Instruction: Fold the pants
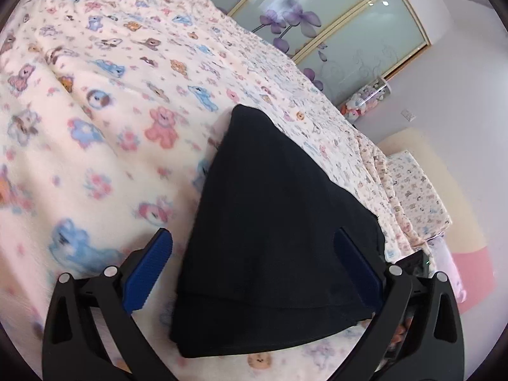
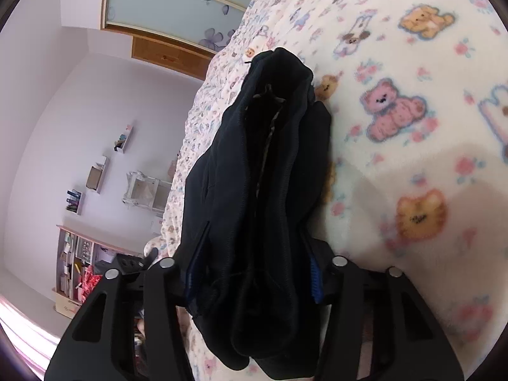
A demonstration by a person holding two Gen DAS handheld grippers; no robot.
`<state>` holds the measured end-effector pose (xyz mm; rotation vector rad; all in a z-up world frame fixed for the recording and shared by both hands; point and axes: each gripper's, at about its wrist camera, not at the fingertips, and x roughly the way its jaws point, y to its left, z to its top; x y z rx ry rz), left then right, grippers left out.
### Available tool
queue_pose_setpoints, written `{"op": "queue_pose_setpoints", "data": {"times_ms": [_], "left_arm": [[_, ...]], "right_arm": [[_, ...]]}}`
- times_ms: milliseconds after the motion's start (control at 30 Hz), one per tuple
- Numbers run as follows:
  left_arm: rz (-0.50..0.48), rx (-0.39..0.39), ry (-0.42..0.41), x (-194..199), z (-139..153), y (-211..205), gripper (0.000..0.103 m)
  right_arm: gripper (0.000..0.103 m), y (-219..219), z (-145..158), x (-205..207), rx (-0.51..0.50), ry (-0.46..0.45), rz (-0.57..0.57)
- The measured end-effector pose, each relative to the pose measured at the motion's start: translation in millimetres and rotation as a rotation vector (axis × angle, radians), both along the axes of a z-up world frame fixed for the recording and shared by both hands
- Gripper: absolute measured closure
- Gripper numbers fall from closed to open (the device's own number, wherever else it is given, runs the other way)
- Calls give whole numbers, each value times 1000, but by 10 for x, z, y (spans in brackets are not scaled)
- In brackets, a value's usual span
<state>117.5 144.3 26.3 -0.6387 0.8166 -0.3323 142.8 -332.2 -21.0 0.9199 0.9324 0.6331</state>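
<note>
Black pants (image 1: 273, 222) lie folded into a compact stack on a fleece blanket (image 1: 95, 133) printed with pink bears, blue dogs and orange cats, near the bed's edge. In the left wrist view the left gripper (image 1: 254, 266) hangs over the stack with its jaws spread wide: one blue ribbed pad (image 1: 149, 273) sits over bare blanket just beside the pants, the other over the cloth's far side, and neither presses the fabric. The near end of the stack shows layered edges, one fold line crossing it. In the right wrist view the pants (image 2: 260, 190) show several thick layers bunched lengthwise, with a paler lining in the middle crease. The right gripper (image 2: 250, 276) has its jaws closed in on the near end of the bundle, blue pads mostly buried in cloth on both sides. Beyond the bed stand a wardrobe (image 1: 333, 25) with frosted panels and purple flowers, and in the right wrist view wall shelves (image 2: 95, 174) and a bookcase (image 2: 76, 270) on a lilac wall.
</note>
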Motion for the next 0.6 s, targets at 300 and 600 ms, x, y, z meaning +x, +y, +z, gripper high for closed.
{"op": "queue_pose_setpoints", "data": {"times_ms": [300,600], "left_arm": [[-96,9,93,623,244,153,2],[-262,-131,258,995,-87,-83,4]], "right_arm": [[59,28,29,-6,7,-45,4],[58,19,-7,-19,11,-55,2]]}}
